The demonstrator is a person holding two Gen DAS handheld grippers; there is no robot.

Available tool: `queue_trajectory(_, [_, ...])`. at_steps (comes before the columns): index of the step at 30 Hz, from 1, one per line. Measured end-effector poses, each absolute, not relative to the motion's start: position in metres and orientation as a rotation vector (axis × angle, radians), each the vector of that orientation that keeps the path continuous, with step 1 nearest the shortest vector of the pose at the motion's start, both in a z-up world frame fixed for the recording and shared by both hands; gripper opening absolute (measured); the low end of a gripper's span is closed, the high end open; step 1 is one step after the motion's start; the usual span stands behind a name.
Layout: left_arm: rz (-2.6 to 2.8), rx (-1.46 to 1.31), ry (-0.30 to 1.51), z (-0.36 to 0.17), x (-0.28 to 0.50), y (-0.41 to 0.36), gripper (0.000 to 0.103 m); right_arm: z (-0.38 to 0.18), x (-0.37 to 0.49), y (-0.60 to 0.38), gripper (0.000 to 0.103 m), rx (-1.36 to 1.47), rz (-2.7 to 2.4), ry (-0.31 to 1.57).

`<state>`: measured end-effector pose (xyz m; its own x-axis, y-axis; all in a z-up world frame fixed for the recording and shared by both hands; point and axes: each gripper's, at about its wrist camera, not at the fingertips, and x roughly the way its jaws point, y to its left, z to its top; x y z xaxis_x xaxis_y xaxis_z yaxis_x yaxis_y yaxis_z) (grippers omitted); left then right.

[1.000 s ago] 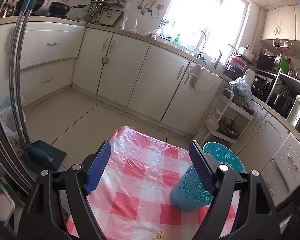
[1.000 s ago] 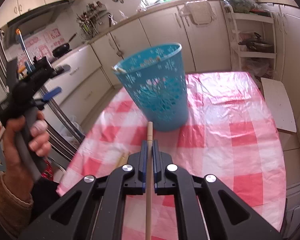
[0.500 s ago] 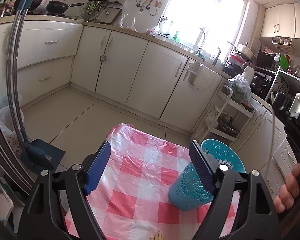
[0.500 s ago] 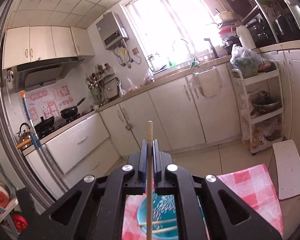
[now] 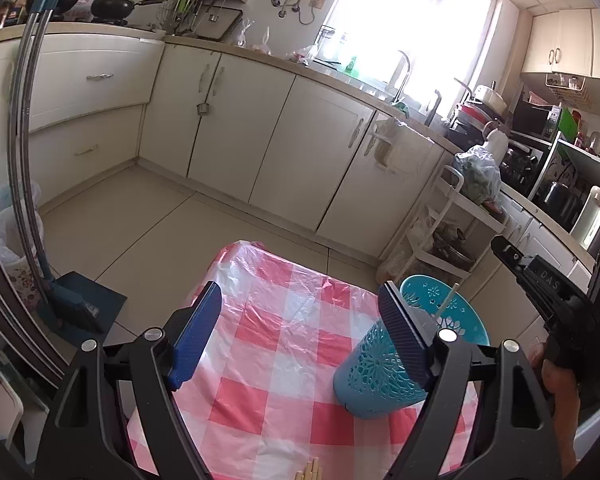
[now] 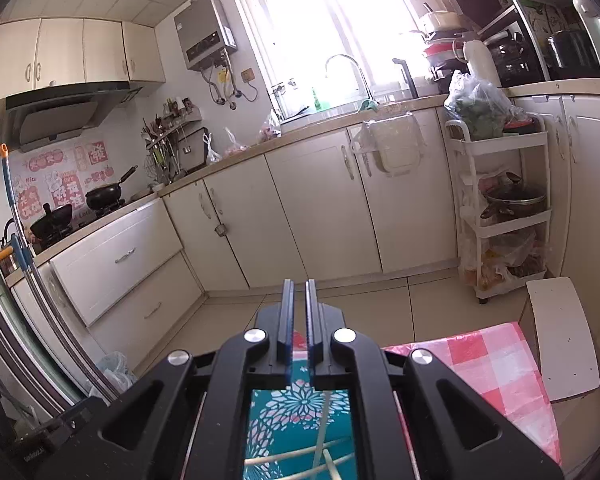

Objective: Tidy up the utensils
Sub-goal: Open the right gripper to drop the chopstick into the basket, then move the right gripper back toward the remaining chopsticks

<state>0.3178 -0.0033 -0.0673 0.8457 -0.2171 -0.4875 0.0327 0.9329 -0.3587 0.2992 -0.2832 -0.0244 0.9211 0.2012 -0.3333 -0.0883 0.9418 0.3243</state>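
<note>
A teal perforated basket (image 5: 384, 364) stands on the red-and-white checked tablecloth (image 5: 284, 344), with a chopstick (image 5: 446, 300) sticking out of it. My left gripper (image 5: 300, 336) is open and empty, above the cloth to the left of the basket. My right gripper (image 6: 298, 320) hovers straight over the basket (image 6: 296, 420); its jaws stand slightly apart with nothing between them. Several chopsticks (image 6: 320, 452) lie inside the basket below it. More chopstick ends (image 5: 310, 470) lie on the cloth at the near edge.
Cream kitchen cabinets (image 5: 300, 148) run along the far walls. A white trolley (image 6: 504, 208) with bags and a pot stands at the right. A mop and dustpan (image 5: 72, 300) stand at the left of the table. A white board (image 6: 560, 336) lies past the table's right edge.
My right gripper held a chopstick upright over the basket; its jaws have parted and the chopstick has dropped into the basket. The left gripper has stayed open and nearly still.
</note>
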Motion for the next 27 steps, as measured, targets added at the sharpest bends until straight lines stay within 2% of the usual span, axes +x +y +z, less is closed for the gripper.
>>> queue_trajectory(6, [-0.124, -0.337, 0.551, -0.068, 0.318, -0.004, 0.078, -0.016, 0.269, -0.29, 0.007, 0.291, 0.15, 0.353])
queue_trajectory(8, [-0.122, -0.333, 0.55, -0.069, 0.318, -0.004, 0.078, -0.011, 0.255, -0.293, 0.011, 0.286, 0.149, 0.339])
queue_trajectory(9, [-0.121, -0.331, 0.549, -0.068, 0.318, -0.004, 0.078, -0.01, 0.247, -0.294, 0.017, 0.286, 0.15, 0.334])
queue_trajectory(10, [-0.12, -0.33, 0.547, -0.068, 0.317, -0.004, 0.078, -0.009, 0.238, -0.295, 0.028, 0.287, 0.15, 0.33])
queue_trajectory(12, [-0.117, -0.329, 0.544, -0.067, 0.316, -0.003, 0.08, -0.01, 0.222, -0.295, 0.04, 0.281, 0.142, 0.321])
queue_trajectory(14, [-0.112, -0.328, 0.542, -0.067, 0.315, -0.002, 0.081, -0.015, 0.207, -0.292, 0.042, 0.272, 0.14, 0.334])
queue_trajectory(16, [-0.109, -0.328, 0.542, -0.067, 0.315, -0.001, 0.082, -0.026, 0.191, -0.285, 0.048, 0.265, 0.139, 0.365])
queue_trajectory(23, [-0.101, -0.321, 0.542, -0.067, 0.31, 0.002, 0.085, -0.111, 0.169, -0.228, 0.047, 0.202, 0.218, 0.667])
queue_trajectory(25, [-0.098, -0.315, 0.545, -0.068, 0.309, 0.004, 0.086, -0.135, 0.173, -0.213, 0.032, 0.209, 0.245, 0.76])
queue_trajectory(27, [-0.096, -0.311, 0.549, -0.069, 0.309, 0.006, 0.086, -0.155, 0.178, -0.201, 0.027, 0.22, 0.264, 0.83])
